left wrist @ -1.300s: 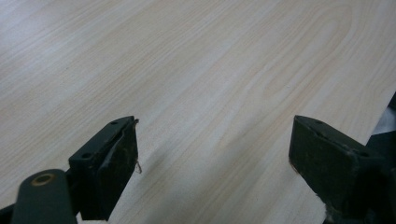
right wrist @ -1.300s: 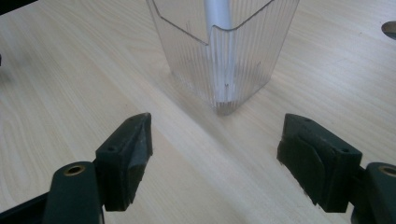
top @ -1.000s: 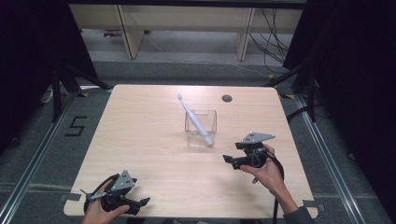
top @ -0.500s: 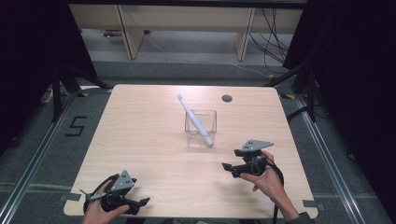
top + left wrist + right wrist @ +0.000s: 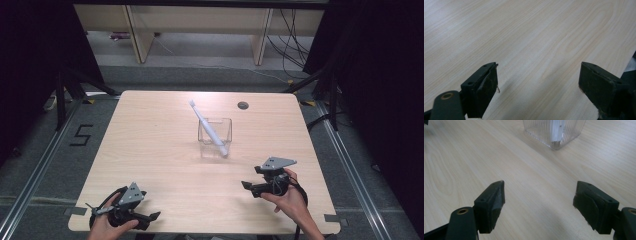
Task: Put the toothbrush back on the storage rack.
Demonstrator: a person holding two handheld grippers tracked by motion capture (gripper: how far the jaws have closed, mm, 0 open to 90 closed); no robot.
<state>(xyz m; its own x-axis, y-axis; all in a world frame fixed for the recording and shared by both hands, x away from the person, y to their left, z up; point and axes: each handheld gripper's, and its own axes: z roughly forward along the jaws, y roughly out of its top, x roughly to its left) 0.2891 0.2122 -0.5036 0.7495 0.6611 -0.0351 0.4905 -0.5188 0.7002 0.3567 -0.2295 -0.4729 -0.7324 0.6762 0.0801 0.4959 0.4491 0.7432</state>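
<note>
High view shows you a white toothbrush (image 5: 209, 129) leaning tilted inside a clear ribbed cup (image 5: 215, 138) at the middle of the table (image 5: 150, 150), so the placing looks done, with your right gripper (image 5: 252, 186) near it and your left gripper (image 5: 150, 218) well apart at the near edge. Left gripper view adds jaws spread wide over bare wood. Right gripper view shows wide, empty jaws facing the cup's base (image 5: 554, 133), ribbing clear.
</note>
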